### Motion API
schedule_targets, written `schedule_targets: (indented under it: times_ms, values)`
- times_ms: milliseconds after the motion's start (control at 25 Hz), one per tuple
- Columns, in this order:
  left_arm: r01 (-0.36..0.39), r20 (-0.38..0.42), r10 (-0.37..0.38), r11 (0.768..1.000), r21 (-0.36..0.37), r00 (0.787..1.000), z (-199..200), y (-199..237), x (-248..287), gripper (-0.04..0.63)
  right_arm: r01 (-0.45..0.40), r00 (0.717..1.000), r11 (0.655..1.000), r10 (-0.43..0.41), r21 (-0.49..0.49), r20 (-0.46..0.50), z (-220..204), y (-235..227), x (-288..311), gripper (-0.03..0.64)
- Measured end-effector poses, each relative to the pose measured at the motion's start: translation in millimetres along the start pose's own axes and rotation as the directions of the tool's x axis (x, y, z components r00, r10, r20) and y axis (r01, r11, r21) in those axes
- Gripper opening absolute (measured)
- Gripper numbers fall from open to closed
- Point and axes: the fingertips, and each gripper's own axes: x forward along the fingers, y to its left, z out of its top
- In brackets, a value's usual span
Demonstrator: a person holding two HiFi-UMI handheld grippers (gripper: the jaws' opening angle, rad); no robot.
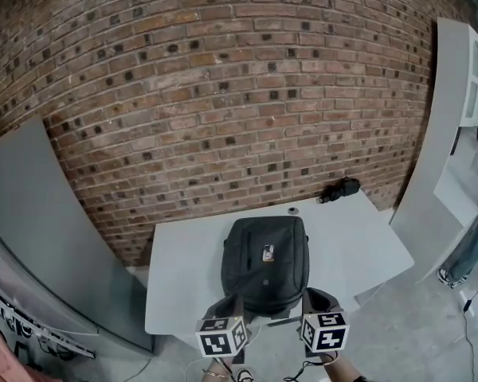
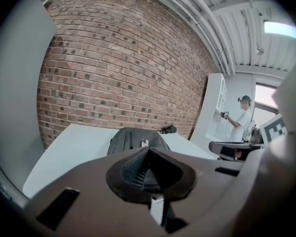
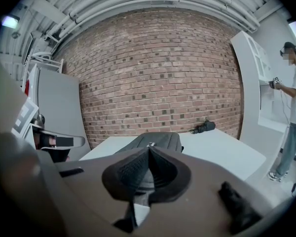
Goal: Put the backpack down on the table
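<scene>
Left gripper (image 1: 225, 303) and right gripper (image 1: 319, 296) both stand with jaws pressed together on nothing, one at each near corner of the backpack (image 1: 264, 263). The backpack lies flat on the table (image 1: 358, 245), fully supported. I judge the task complete, so no grip is needed.

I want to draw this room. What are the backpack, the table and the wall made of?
The backpack looks like soft, matte black fabric: it sags and has seams. The table seems a smooth pale grey board, painted or laminate, hard to tell. The wall is rough reddish-brown brick with mortar lines.
</scene>
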Motion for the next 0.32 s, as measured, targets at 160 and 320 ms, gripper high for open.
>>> schedule_targets:
  times_ms: [160, 320]
  values:
    - [0.001, 0.004, -0.001, 1.000, -0.004, 1.000, 0.9, 1.9, 0.3, 0.012, 0.004, 1.000, 1.000, -0.004, -0.008, 0.004, 2.9, 0.3, 0.2, 0.031]
    - [0.001, 0.008, -0.001, 1.000, -0.011, 1.000, 3.1, 1.8, 1.1, 0.012, 0.009, 1.000, 1.000, -0.009, -0.016, 0.007, 6.6, -1.7, 1.0, 0.031]
